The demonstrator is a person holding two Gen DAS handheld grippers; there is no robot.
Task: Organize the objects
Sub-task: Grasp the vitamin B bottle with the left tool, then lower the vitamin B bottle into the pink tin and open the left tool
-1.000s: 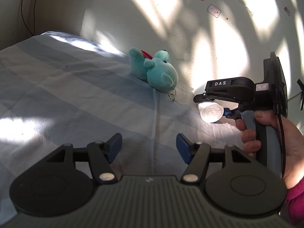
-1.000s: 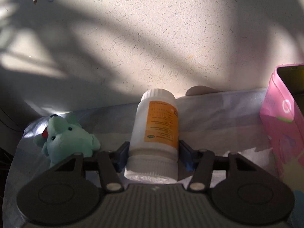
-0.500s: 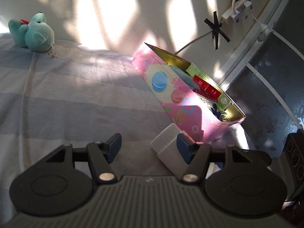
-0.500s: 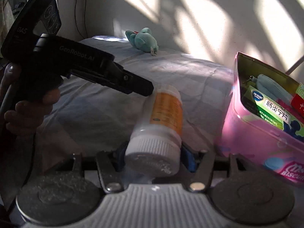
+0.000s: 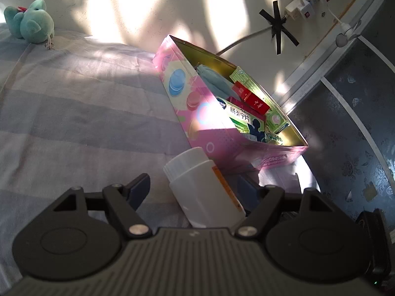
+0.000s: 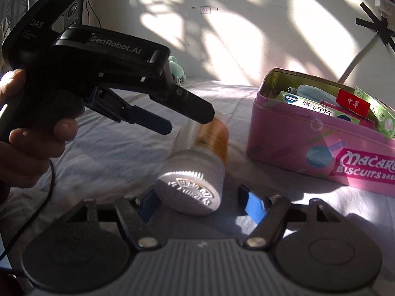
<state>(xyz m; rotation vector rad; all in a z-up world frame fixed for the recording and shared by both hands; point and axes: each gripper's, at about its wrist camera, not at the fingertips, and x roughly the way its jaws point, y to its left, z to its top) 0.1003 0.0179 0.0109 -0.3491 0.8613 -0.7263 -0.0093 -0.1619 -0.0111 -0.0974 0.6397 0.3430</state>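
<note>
A white pill bottle with an orange label (image 5: 205,187) lies on its side on the striped bedsheet, next to a pink biscuit tin (image 5: 197,113). My left gripper (image 5: 195,187) is open, its jaws on either side of the bottle. In the right wrist view the bottle (image 6: 197,175) lies cap toward the camera, between the open jaws of my right gripper (image 6: 200,202) with gaps on both sides. The left gripper (image 6: 182,116) hangs above the bottle there. The tin (image 6: 318,145) holds several medicine boxes and a red pack.
A teal plush toy (image 5: 32,24) sits at the far left by the wall. A cable and power strip (image 5: 311,2) are taped to the wall above the tin. A dark patterned cabinet (image 5: 358,128) stands to the right. The bed (image 5: 74,113) stretches left.
My right gripper carried the bottle from near the plush to beside the tin, laid it down and opened. My left gripper swung right and now straddles the bottle.
</note>
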